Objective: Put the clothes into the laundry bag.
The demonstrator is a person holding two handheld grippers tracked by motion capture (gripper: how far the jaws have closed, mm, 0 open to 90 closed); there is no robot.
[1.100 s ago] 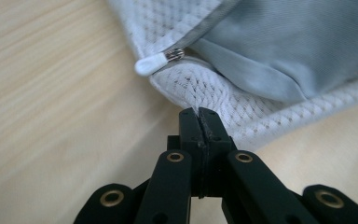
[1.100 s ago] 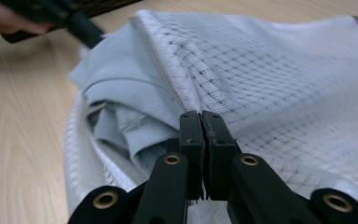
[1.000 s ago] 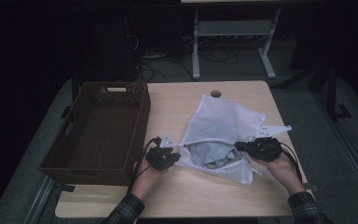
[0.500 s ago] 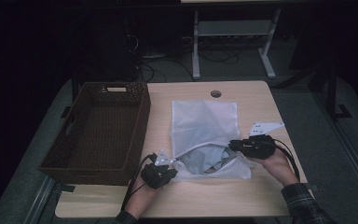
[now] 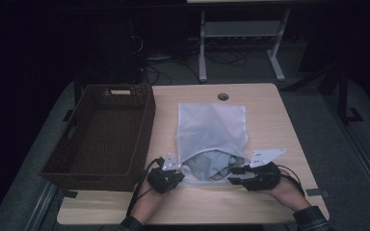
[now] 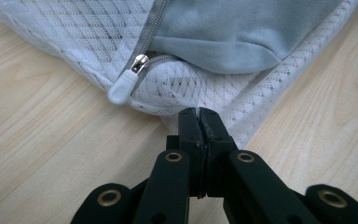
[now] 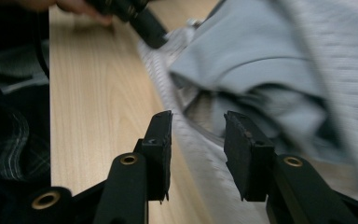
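On table (image 5: 270, 120), left tongs (image 6: 199, 114) pinching mesh bag (image 6: 205, 88) corner, right tongs (image 7: 198, 140) parted

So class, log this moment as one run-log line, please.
left gripper: shut on mesh bag corner | right gripper: jaws just opening, at bag mouth | grey garment: inside | basket: beside

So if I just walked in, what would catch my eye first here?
Probably the white mesh bag lying mid-table, unzipped at its near end with grey cloth showing inside. The left gripper pinches the bag's corner near the zipper pull, while the right gripper has just been opening at the bag's mouth. A dark wicker basket sits left.
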